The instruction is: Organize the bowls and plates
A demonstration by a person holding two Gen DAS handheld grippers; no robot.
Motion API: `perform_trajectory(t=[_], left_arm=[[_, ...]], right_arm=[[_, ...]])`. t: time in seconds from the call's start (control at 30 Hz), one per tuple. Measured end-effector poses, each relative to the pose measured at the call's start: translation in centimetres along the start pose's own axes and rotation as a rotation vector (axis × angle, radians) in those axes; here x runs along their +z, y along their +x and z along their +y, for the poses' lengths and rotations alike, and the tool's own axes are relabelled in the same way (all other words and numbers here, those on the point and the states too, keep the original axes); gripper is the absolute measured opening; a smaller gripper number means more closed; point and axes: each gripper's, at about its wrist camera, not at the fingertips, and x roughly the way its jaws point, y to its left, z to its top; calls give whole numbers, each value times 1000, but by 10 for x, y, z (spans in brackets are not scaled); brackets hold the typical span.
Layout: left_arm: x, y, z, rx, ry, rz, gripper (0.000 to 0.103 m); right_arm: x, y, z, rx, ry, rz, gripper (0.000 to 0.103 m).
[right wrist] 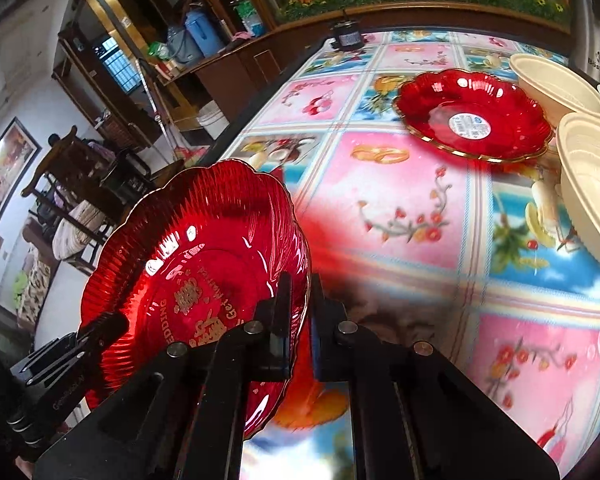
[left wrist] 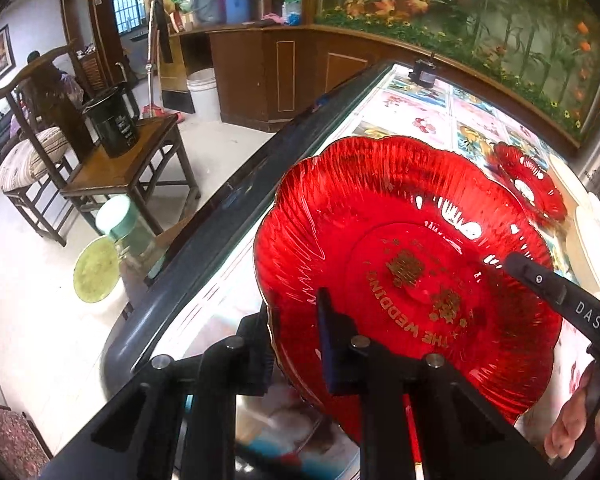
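A large red scalloped plate [left wrist: 400, 260] with gold lettering hangs tilted above the flowered tablecloth [right wrist: 380, 200], near the table's left edge. My left gripper [left wrist: 296, 344] is shut on its near rim, one finger above and one below. My right gripper [right wrist: 300, 320] is shut on the opposite rim of the same plate [right wrist: 188, 248]. Each view shows the other gripper across the plate: the right gripper's finger [left wrist: 540, 280] and the left gripper's fingers [right wrist: 96, 332]. A smaller red plate [right wrist: 472, 116] with a white sticker lies farther along the table. Two cream bowls [right wrist: 560, 84] [right wrist: 592, 184] sit at the right.
The table's dark rounded edge [left wrist: 220, 216] runs along the left, with floor below. A small black device [right wrist: 346, 36] stands at the far table edge. Beyond the edge, a wooden side table carries a black pot [left wrist: 116, 124]. A steel appliance [left wrist: 596, 148] stands at far right.
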Motion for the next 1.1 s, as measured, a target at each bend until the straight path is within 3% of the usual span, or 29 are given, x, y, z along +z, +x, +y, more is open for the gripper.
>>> perform_trajectory(t=[0.33, 0.4, 0.43, 0.47, 0.6, 0.7, 0.8, 0.93, 1.1], left_arm=[[-4, 28, 26, 58, -46, 5, 23], [-10, 27, 29, 58, -43, 22, 42], [-13, 24, 32, 70, -55, 24, 46], [-16, 20, 34, 80, -65, 13, 54], [-31, -12, 50, 148, -98, -86, 66], [-39, -42, 56, 214, -98, -183, 77], [-42, -63, 50, 247, -74, -248, 78], [-36, -91, 26, 129, -46, -331, 79], [-24, -92, -30, -64, 50, -297, 80]], right_arm=[[-17, 30, 25, 24, -41, 42, 10], [-16, 28, 24, 48, -35, 48, 12], [-16, 27, 23, 58, -31, 54, 14], [-15, 24, 22, 67, -26, 58, 15], [-18, -2, 14, 102, -57, 8, 17], [-22, -29, -4, 119, -43, -63, 31], [-22, -52, -31, 117, 19, -126, 41], [-15, -67, -77, 108, 165, -174, 41], [-3, -68, -125, 138, 363, -191, 41]])
